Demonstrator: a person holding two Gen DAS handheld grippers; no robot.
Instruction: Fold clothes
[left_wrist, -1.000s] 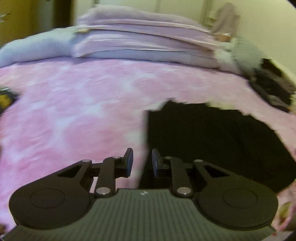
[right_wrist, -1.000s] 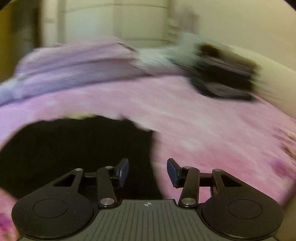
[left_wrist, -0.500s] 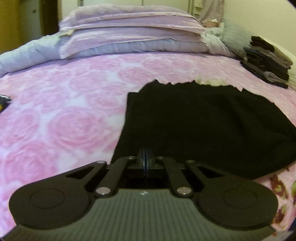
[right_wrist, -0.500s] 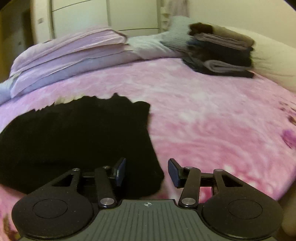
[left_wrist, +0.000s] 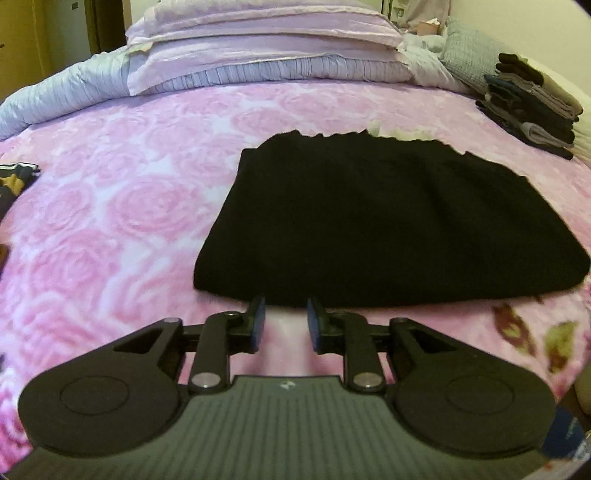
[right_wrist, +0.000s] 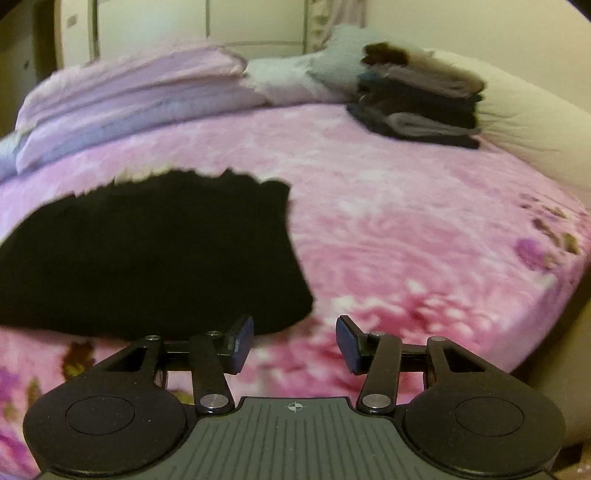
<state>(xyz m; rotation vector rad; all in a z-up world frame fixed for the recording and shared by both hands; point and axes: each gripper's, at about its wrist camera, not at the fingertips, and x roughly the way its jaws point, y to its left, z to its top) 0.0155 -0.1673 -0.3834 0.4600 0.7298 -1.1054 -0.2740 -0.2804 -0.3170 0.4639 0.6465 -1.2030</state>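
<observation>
- Black garment (left_wrist: 388, 225): folded, matte knit-looking fabric, roughly trapezoid, flat on the bed at frame centre in the left wrist view; centre left in the right wrist view. No fold lines readable, too dark.
- Bedspread (left_wrist: 122, 206): plush pink fleece, embossed rose pattern, darker floral print at lower right.
- Left gripper (left_wrist: 283, 320): jaws have just been opening, now a narrow gap, nothing between them; tips just short of the garment's near edge, bare fleece shows in the gap.
- Right gripper (right_wrist: 294, 342): jaws wide apart, empty, over pink fleece just right of the garment's near right corner.
- Pillows (left_wrist: 266, 48): lilac, stacked, ruffled edges, upper centre.
- Folded stack (left_wrist: 532, 107): dark and grey clothes, upper right; blurred in the right wrist view.
- Pale strip behind the garment's far edge: can't identify.
- Dark object at the left edge, cut off by the frame.
</observation>
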